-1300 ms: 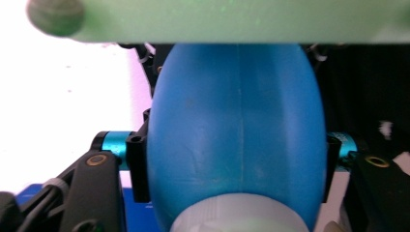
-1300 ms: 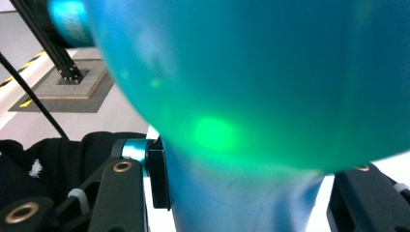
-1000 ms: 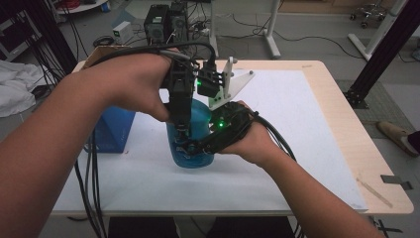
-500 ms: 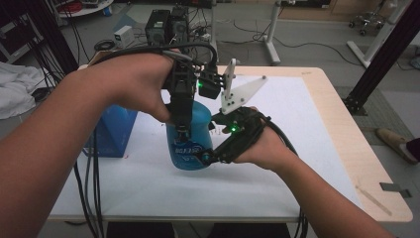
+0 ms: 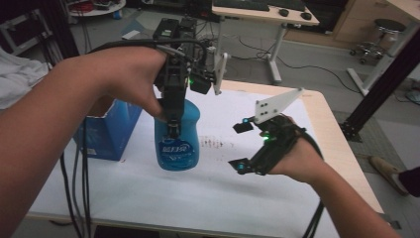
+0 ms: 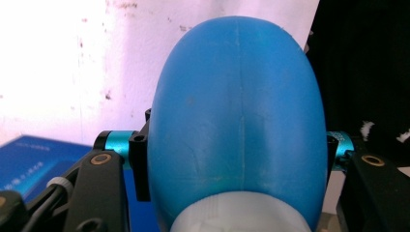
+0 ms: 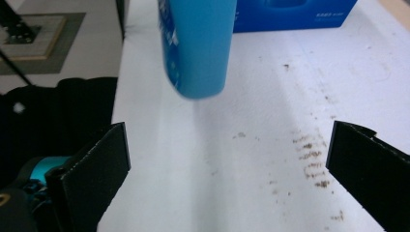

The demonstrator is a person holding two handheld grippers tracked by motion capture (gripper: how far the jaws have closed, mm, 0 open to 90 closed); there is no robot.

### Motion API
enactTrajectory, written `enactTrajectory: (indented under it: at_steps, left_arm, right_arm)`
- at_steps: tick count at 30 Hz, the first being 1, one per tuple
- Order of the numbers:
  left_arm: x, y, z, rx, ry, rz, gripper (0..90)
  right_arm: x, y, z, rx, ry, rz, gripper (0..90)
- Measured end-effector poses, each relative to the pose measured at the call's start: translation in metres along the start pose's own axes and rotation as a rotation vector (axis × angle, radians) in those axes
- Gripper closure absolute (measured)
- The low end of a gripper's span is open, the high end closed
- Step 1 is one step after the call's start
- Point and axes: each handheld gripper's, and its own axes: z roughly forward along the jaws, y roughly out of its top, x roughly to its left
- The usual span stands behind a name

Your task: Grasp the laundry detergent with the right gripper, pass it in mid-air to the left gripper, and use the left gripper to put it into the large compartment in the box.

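Observation:
A blue plastic bottle point(image 5: 177, 146) with a printed label hangs upright just above the white sheet point(image 5: 223, 193). My left gripper point(image 5: 173, 119) comes down from above and is shut on its upper part. In the left gripper view the bottle's rounded shoulder point(image 6: 237, 111) sits pressed between the two jaws. My right gripper point(image 5: 240, 146) is to the right of the bottle, apart from it. Its jaws have just been opening and stand wide with nothing between them. In the right gripper view point(image 7: 227, 164) the bottle's base point(image 7: 198, 48) floats ahead, off the sheet.
A blue carton point(image 5: 106, 131) stands at the table's left, behind the bottle; the right gripper view shows the carton point(image 7: 290, 12) too. Brown specks point(image 5: 213, 144) stain the sheet near the middle. Black cables trail from the left hand. A desk and chair stand beyond the table.
The right gripper has let go of the bottle, opened wide and drawn away to the right. The left gripper has lifted the bottle slightly off the sheet.

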Motion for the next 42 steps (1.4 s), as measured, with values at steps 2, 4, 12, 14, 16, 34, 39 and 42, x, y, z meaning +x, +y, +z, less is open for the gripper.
enactTrajectory:
  at_steps: [2, 4, 12, 14, 16, 34, 39, 42]
  left_arm:
    - [0.001, -0.002, -0.002, -0.001, 0.0, -0.012, 39.3]
    - [0.005, -0.009, -0.012, -0.003, 0.003, -0.039, 39.2]
    - [0.028, -0.031, -0.049, 0.002, -0.029, -0.237, 39.1]
    - [0.035, -0.037, -0.057, 0.005, -0.035, -0.291, 39.1]
    - [0.038, -0.04, -0.061, 0.009, -0.035, -0.311, 39.1]
    - [0.086, -0.124, -0.11, -0.019, 0.022, -0.73, 39.0]
    - [0.099, -0.145, -0.109, -0.002, 0.052, -0.909, 39.0]
    - [0.103, -0.15, -0.108, 0.006, 0.063, -0.962, 39.0]
  right_arm:
    - [-0.001, 0.002, -0.007, 0.024, -0.006, -0.009, 0.6]
    - [-0.001, 0.005, -0.015, 0.056, -0.033, -0.027, 0.6]
    - [-0.005, 0.014, -0.039, 0.209, -0.069, -0.048, 0.7]
    - [-0.005, 0.014, -0.042, 0.227, -0.07, -0.06, 0.7]
    - [-0.005, 0.014, -0.044, 0.232, -0.074, -0.064, 0.7]
    - [-0.003, 0.002, -0.062, 0.206, -0.106, -0.051, 0.8]
    - [-0.006, -0.001, -0.061, 0.21, -0.104, -0.042, 0.8]
    - [-0.007, -0.001, -0.06, 0.214, -0.106, -0.043, 0.8]
